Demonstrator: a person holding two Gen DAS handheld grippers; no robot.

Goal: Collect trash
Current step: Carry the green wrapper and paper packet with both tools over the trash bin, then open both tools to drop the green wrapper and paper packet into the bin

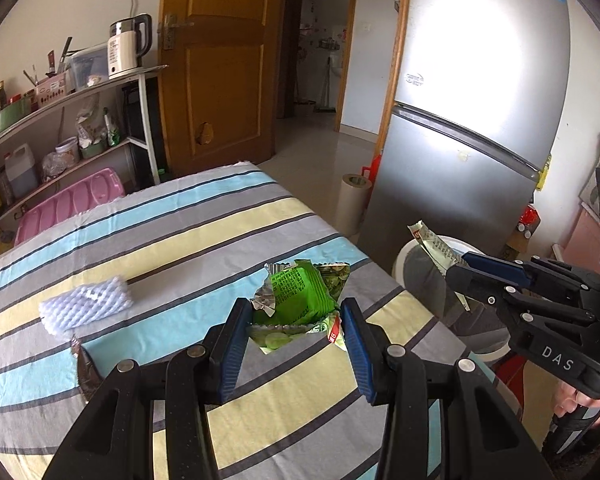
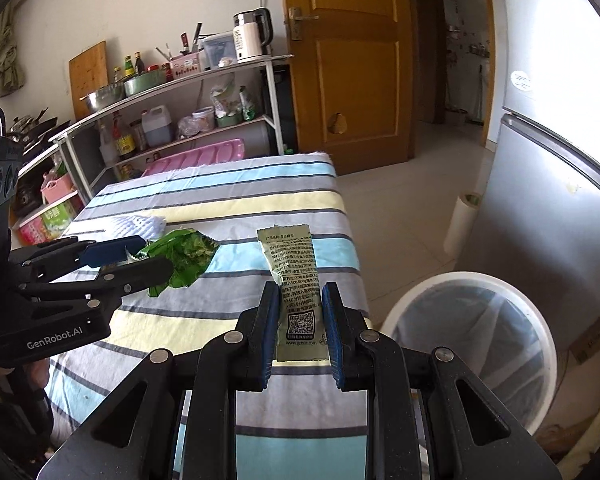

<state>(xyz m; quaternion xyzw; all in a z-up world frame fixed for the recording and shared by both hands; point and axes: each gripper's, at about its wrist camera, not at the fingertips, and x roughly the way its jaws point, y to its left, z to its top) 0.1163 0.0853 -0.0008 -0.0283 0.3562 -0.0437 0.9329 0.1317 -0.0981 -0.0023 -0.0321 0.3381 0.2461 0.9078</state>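
A table covered by a striped cloth (image 1: 188, 216) in blue, grey and pale yellow bands carries the things. A white foam net sleeve (image 1: 86, 306) lies on the cloth toward nine o'clock in the left wrist view. Just beside it, toward seven o'clock, a dark crumpled wrapper (image 1: 85, 368) lies partly hidden behind the gripper's frame.

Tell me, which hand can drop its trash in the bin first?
Probably the right. The right gripper holds a tan packet and the bin sits just beside it. The left gripper holds a green wrapper over the table, farther away.
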